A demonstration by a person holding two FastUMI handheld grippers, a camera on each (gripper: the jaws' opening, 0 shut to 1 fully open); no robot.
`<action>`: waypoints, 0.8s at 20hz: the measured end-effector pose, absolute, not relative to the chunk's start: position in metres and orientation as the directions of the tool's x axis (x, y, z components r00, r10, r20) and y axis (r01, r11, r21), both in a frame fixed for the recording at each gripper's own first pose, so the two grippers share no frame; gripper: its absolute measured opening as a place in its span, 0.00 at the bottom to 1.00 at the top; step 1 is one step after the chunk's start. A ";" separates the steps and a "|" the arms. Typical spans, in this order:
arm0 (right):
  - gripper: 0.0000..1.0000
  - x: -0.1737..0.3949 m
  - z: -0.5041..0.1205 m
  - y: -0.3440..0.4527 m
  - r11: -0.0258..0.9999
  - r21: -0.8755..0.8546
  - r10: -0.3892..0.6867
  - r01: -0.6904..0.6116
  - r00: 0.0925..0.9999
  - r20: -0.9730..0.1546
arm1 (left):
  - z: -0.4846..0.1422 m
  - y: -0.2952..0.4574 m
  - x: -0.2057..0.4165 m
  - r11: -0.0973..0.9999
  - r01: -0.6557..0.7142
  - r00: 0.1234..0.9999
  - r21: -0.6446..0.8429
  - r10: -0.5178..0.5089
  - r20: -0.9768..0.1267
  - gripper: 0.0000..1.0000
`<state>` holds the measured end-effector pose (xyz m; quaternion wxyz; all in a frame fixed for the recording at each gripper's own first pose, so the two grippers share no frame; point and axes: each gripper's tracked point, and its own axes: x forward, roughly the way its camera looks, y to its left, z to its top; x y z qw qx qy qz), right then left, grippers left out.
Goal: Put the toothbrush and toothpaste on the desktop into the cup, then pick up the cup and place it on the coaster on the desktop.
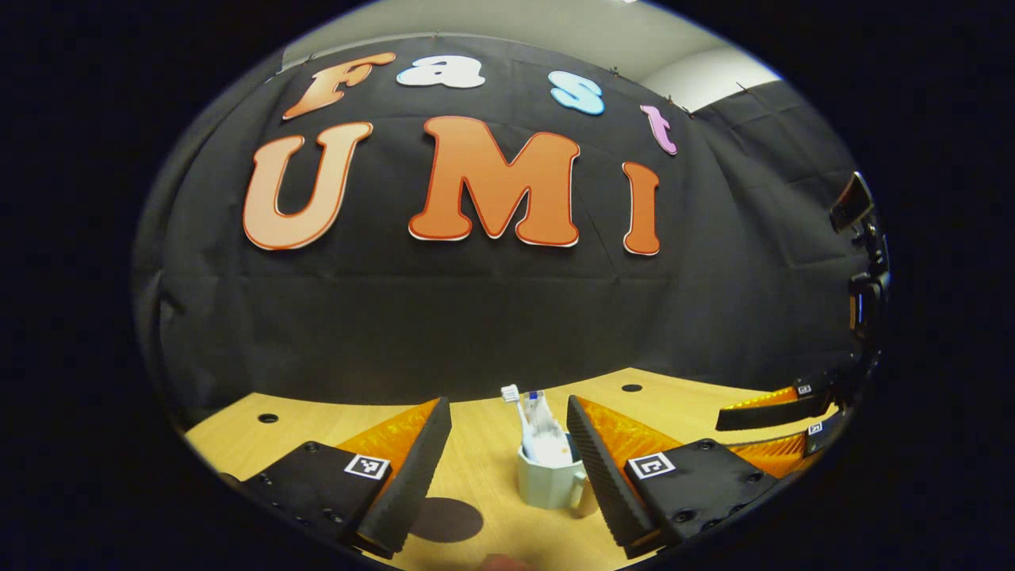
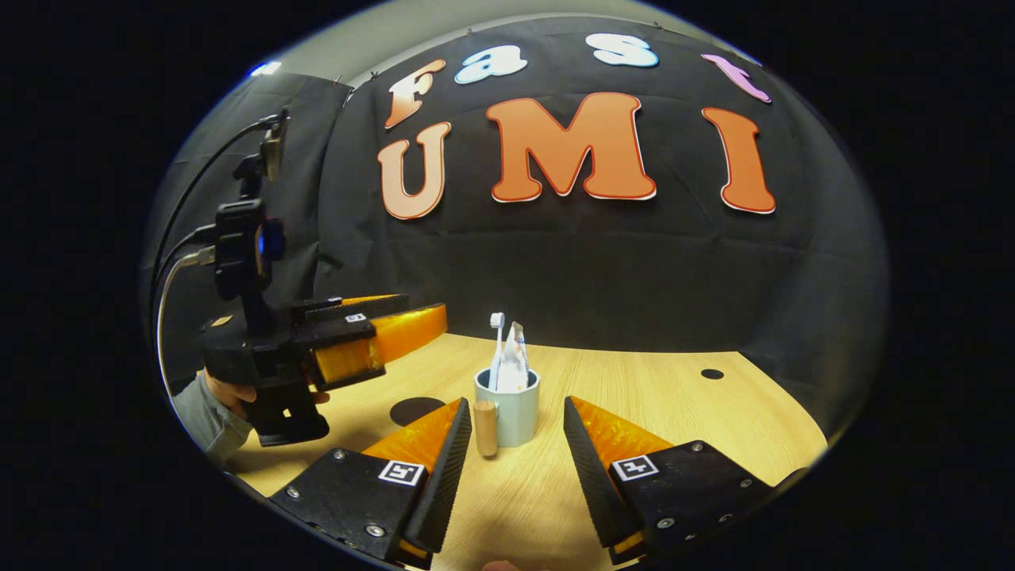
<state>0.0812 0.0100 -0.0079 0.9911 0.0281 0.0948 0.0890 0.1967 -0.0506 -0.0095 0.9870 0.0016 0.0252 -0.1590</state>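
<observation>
A pale cup stands upright on the wooden table, holding a white toothbrush and a toothpaste tube. The dark round coaster lies bare just left of it. My left gripper is open, and the cup sits near its right finger. In the right gripper view the cup, with its wooden handle, stands ahead of my open right gripper. The toothbrush and toothpaste stick up out of it. The coaster lies to its left, under the raised left gripper.
A hand with a grey sleeve holds the left gripper, which carries a black mount with cables. The right gripper shows at the far right of the left gripper view. Small round holes mark the tabletop. Black cloth walls close the back.
</observation>
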 end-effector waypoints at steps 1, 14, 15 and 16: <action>0.71 0.083 -0.007 0.011 0.984 0.066 0.178 -0.168 0.966 -0.186 | -0.008 -0.045 0.192 0.952 0.304 0.952 0.012 -0.303 -0.049 0.93; 0.74 0.106 0.006 0.048 0.984 -0.021 0.167 -0.179 0.949 -0.266 | 0.025 0.034 0.133 0.979 0.187 0.982 0.086 -0.189 0.015 1.00; 0.74 0.109 0.004 0.050 0.984 -0.033 0.158 -0.174 0.947 -0.278 | 0.026 0.040 0.129 0.980 0.173 0.984 0.094 -0.176 0.023 1.00; 0.74 0.112 0.002 0.050 0.985 -0.043 0.147 -0.167 0.945 -0.293 | 0.026 0.047 0.125 0.982 0.161 0.986 0.104 -0.164 0.026 1.00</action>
